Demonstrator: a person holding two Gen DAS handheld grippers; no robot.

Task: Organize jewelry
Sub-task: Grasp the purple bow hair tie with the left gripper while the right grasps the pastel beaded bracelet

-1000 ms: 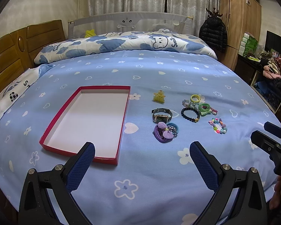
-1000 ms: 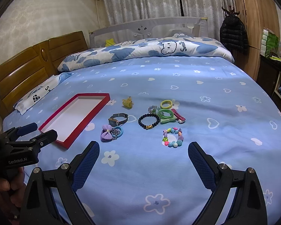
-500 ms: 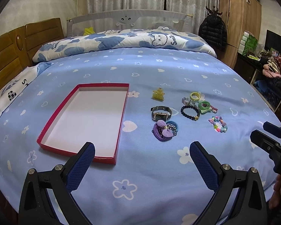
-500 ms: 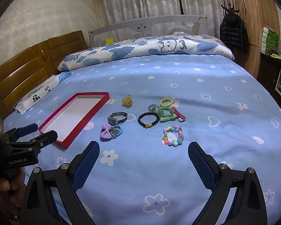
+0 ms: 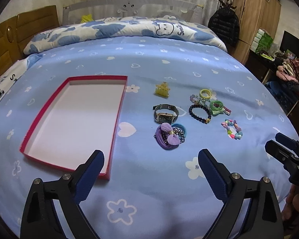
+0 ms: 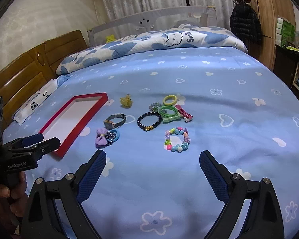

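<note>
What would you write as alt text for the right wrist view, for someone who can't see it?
An open right gripper hovers above a blue bedsheet, facing scattered jewelry: a multicolored bead bracelet, a dark bead bracelet, a watch and a purple bow. An empty red tray lies to the left, with the left gripper over its near corner.

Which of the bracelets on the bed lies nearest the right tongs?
The multicoloured bead bracelet, pastel beads in mixed shapes. It lies just ahead of the open right tongs; the dark bead bracelet with a gold charm lies farther off, toward the green hair ties.
</note>
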